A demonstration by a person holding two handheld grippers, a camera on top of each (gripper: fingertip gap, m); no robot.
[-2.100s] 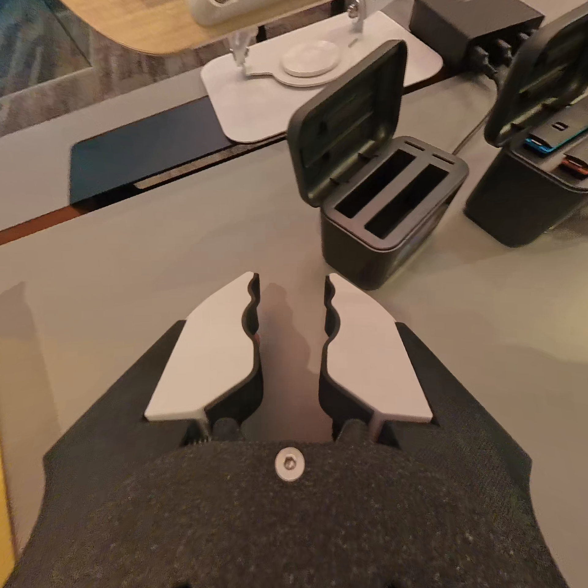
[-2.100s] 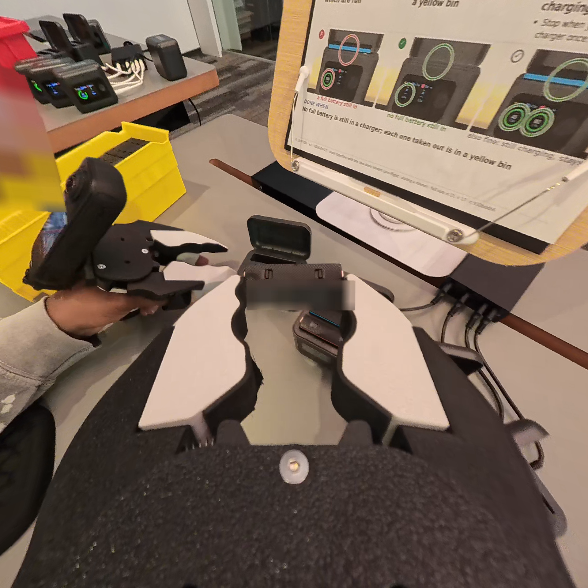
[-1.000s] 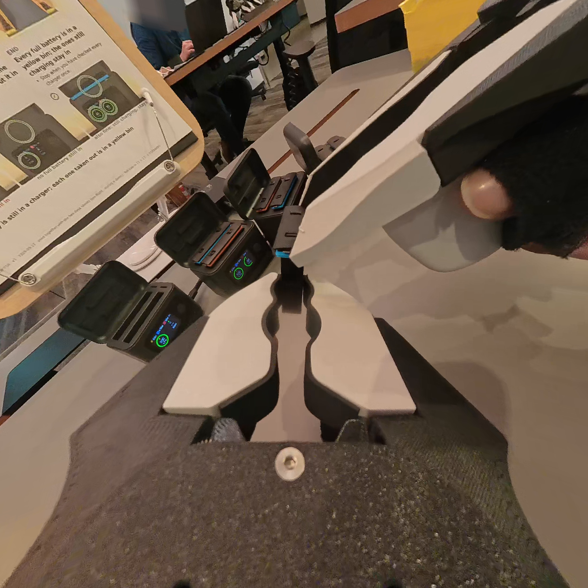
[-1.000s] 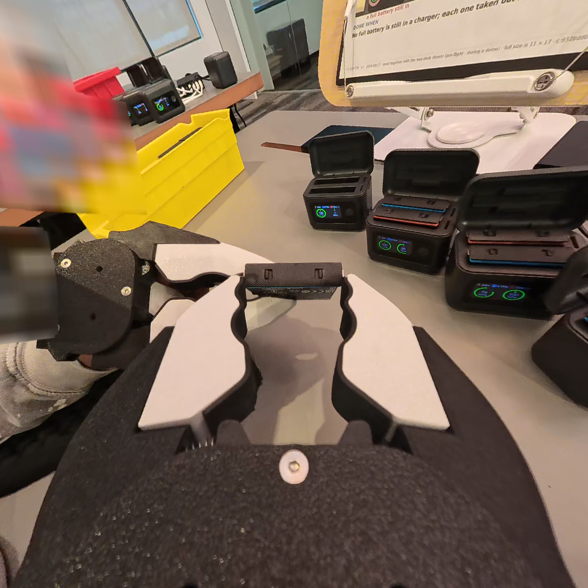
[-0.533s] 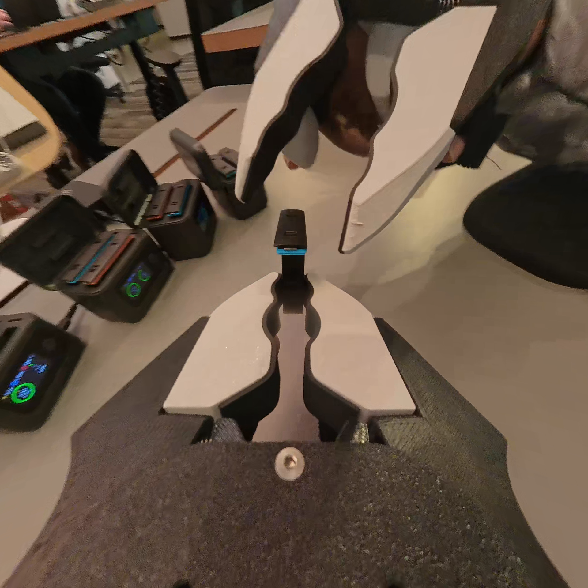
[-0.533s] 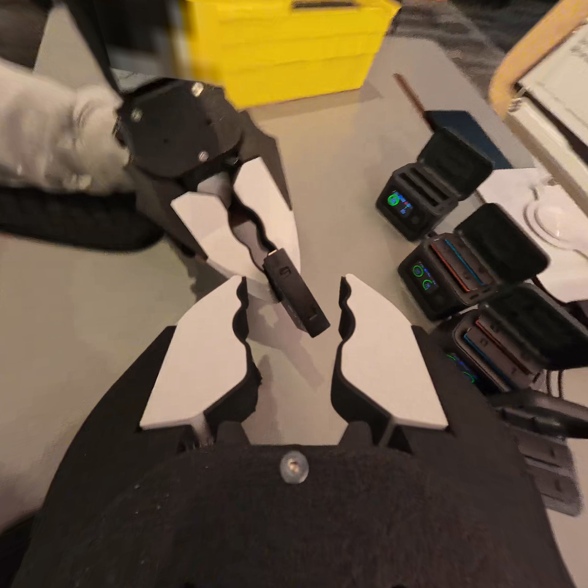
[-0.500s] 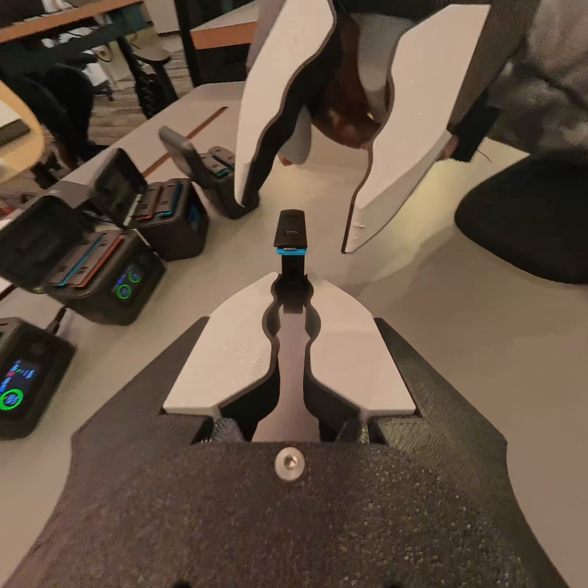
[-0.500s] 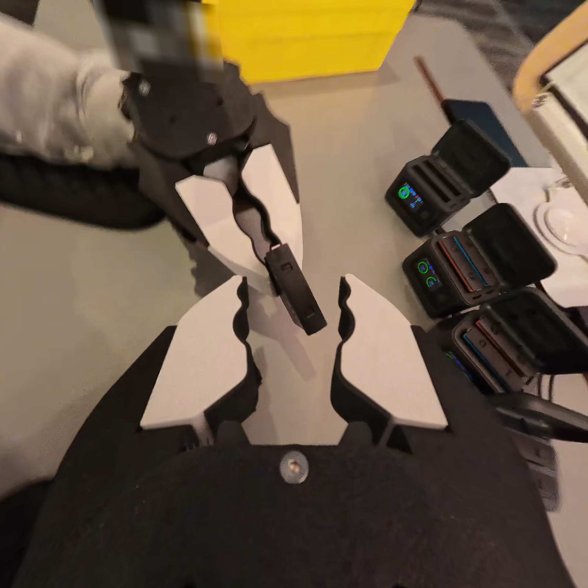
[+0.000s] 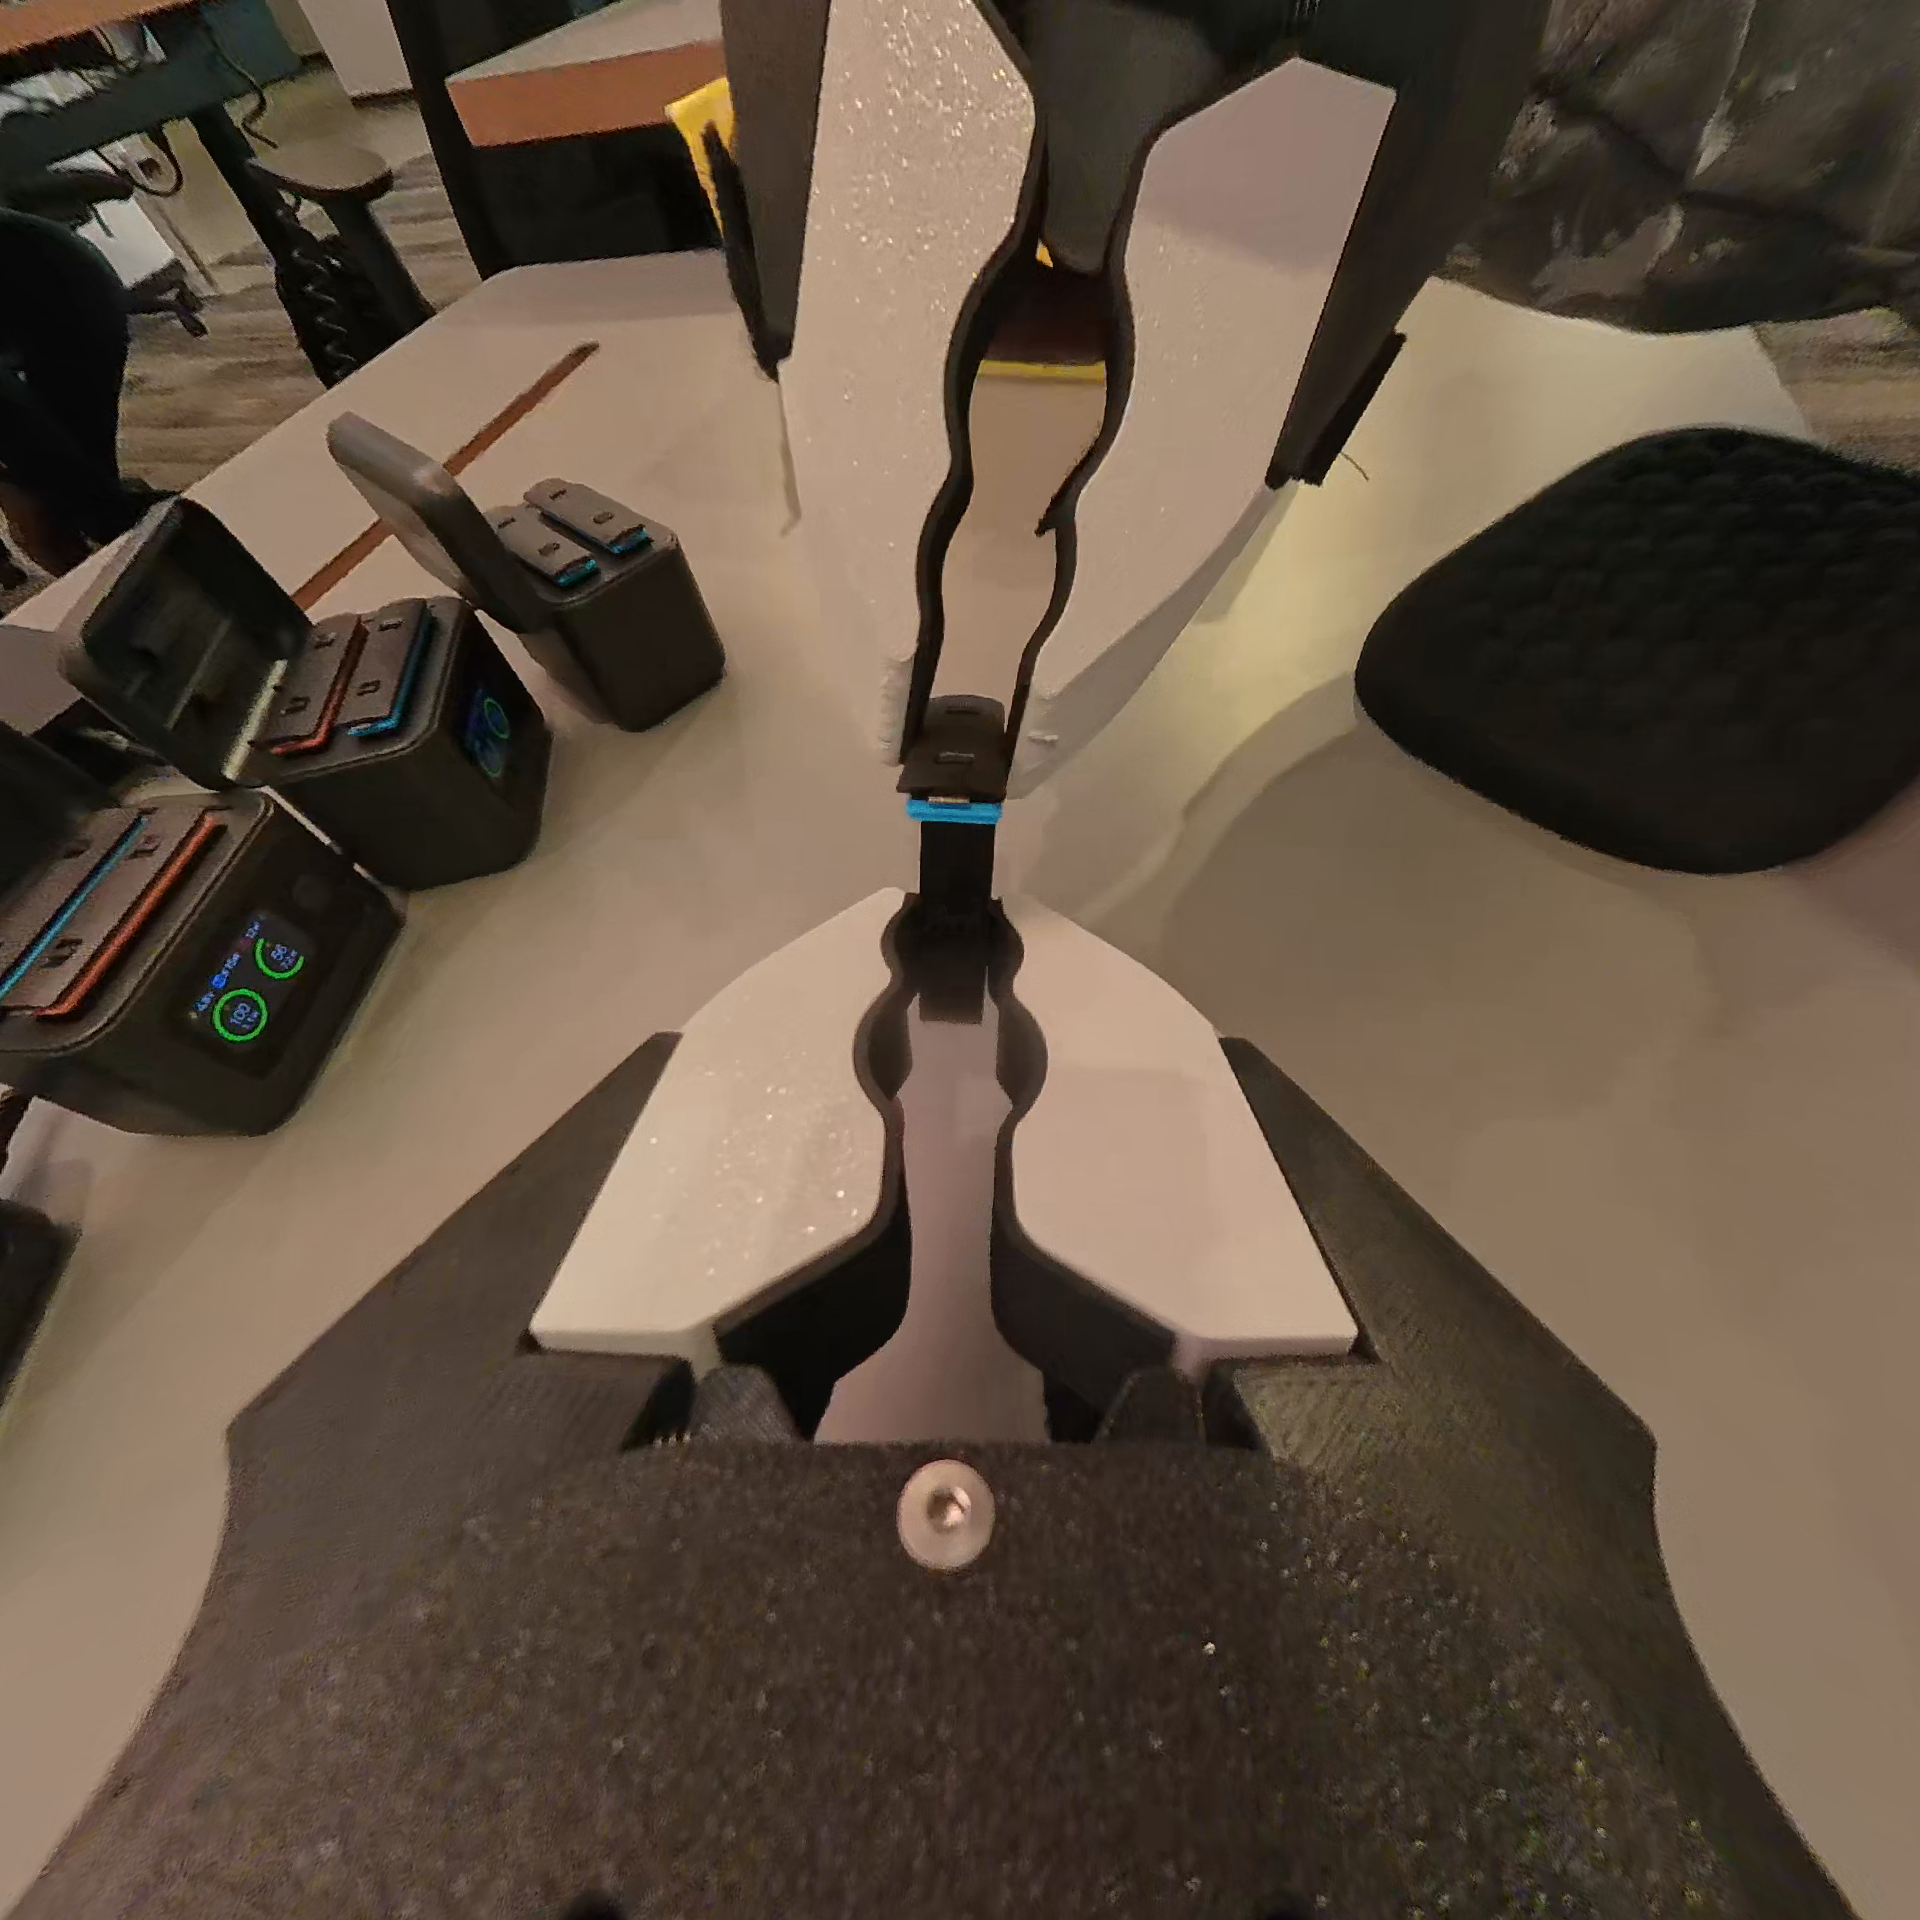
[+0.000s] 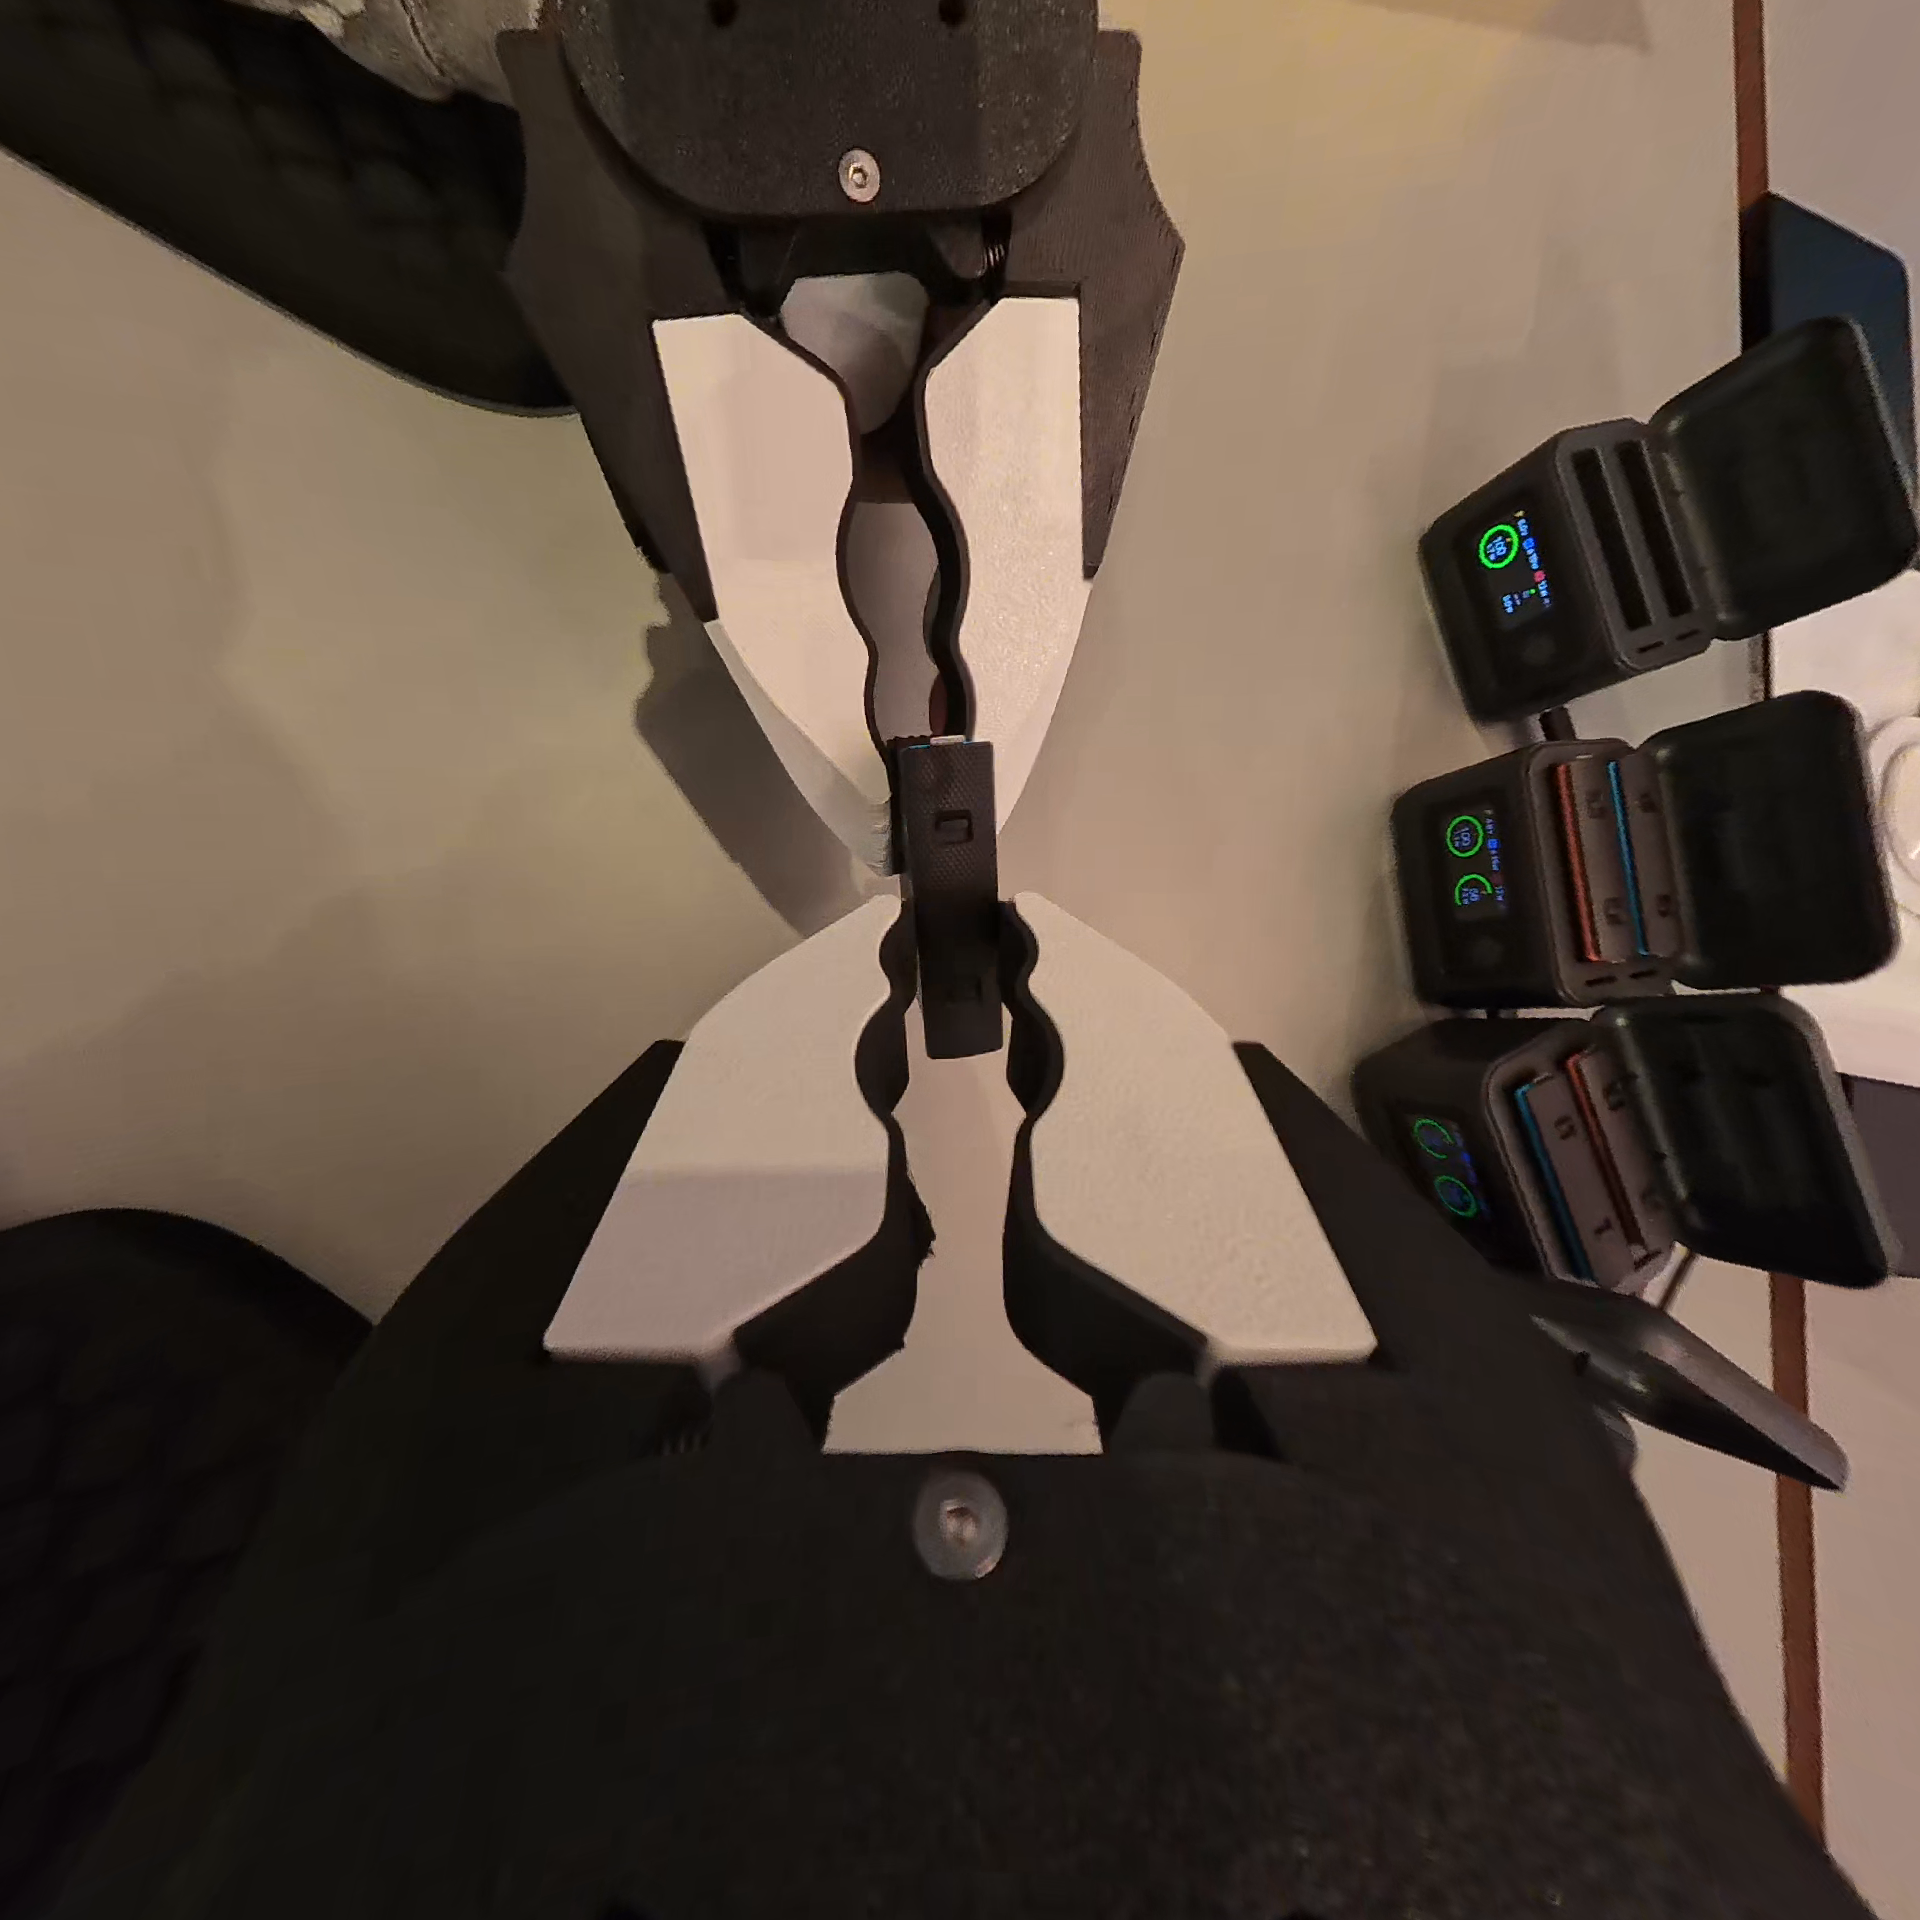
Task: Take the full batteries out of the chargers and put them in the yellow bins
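One black battery with a blue end is held in the air between both grippers, above the grey table. My left gripper is shut on its near end. My right gripper comes in from the top of the left wrist view and is shut on the far end. In the right wrist view my right gripper clamps the battery, and the left gripper holds the blue end from above. A slice of a yellow bin shows behind the right gripper.
Open chargers with lit green rings stand in a row on the left. In the right wrist view they stand on the right, and one has empty slots. A black chair seat sits at the table's right edge. Both grippers' tips are close together, under 4 cm apart.
The right gripper, open around the battery half a second ago, has closed on its free end. Both grippers now line up tip to tip, and the left still holds the battery.
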